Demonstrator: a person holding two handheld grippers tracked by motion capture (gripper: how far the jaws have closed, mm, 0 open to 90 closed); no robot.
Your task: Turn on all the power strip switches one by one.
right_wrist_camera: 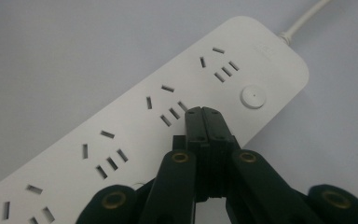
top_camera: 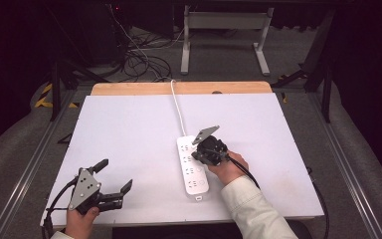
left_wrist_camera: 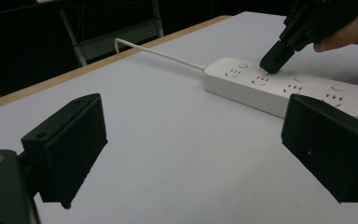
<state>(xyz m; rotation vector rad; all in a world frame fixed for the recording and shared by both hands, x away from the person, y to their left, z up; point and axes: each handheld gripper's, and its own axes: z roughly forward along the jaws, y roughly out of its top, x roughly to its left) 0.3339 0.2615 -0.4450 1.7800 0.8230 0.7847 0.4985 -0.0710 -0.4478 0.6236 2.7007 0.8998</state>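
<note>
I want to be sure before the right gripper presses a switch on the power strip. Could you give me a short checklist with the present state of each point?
1. Right gripper jaws closed together to form one tip: ok.
2. Tip over the power strip, at the second socket group from the cord end: ok.
3. Tip centred on that group's round button: cannot tell; the tip hides it, and only the first button shows clearly.
4. Strip lying flat on the table: ok.
5. Left gripper open and well away from the strip: ok.
6. Cord free, running off the far edge: ok.
</note>
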